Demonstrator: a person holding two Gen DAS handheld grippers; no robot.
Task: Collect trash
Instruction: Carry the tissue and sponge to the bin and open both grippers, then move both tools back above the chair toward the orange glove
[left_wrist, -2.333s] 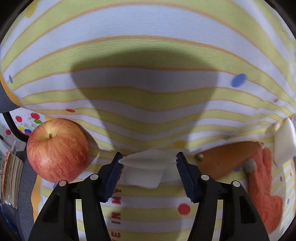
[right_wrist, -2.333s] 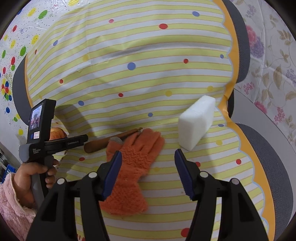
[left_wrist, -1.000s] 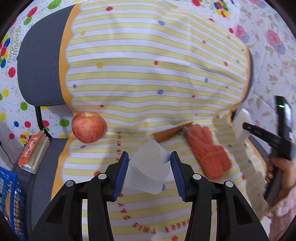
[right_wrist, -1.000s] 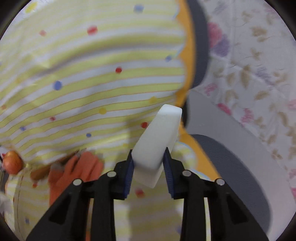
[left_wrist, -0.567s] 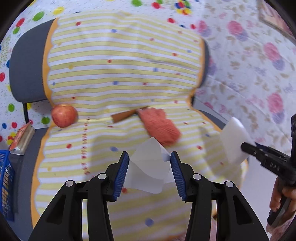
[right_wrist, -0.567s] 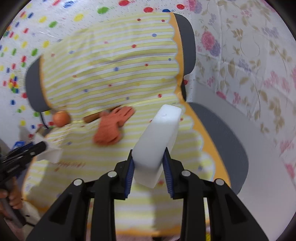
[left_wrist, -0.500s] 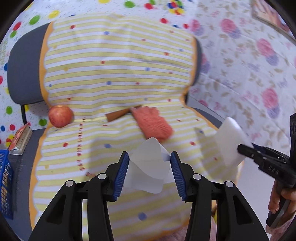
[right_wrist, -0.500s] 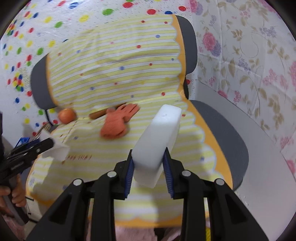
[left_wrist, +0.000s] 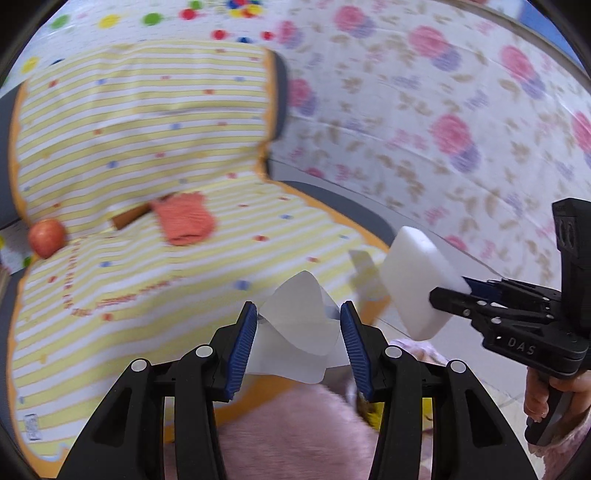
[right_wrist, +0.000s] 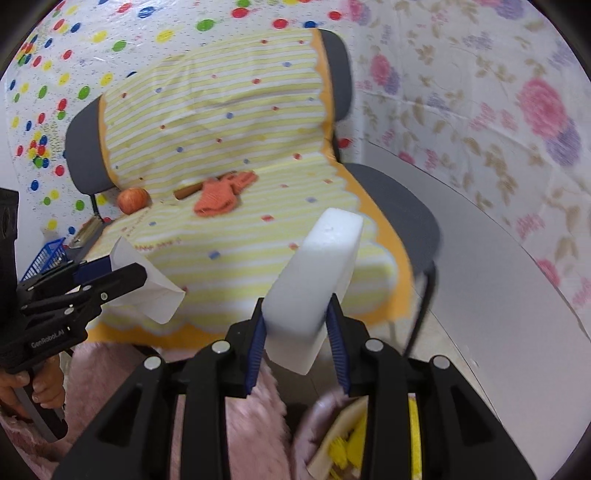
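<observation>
My left gripper (left_wrist: 297, 314) is shut on a bent sheet of clear plastic (left_wrist: 295, 332) and hangs in front of the chair's front edge. My right gripper (right_wrist: 296, 302) is shut on a white foam block (right_wrist: 317, 273) that stands up between its blue pads. In the left wrist view the block (left_wrist: 417, 280) and the right gripper (left_wrist: 456, 291) are at the right. In the right wrist view the left gripper (right_wrist: 118, 275) with its plastic (right_wrist: 147, 291) is at the left. Both are off the seat.
The chair's yellow striped cover (right_wrist: 258, 229) carries a red apple (right_wrist: 133, 199), an orange glove (right_wrist: 218, 197) and a brown stick (right_wrist: 188, 191). A blue basket (right_wrist: 48, 254) stands left of the chair. Pink fuzzy fabric (left_wrist: 288, 432) and something yellow (right_wrist: 354, 443) lie below the grippers.
Both grippers have drawn back from the seat and swung right, each keeping its piece. The chair now looks smaller and farther, and the flowered wall fills the right side.
</observation>
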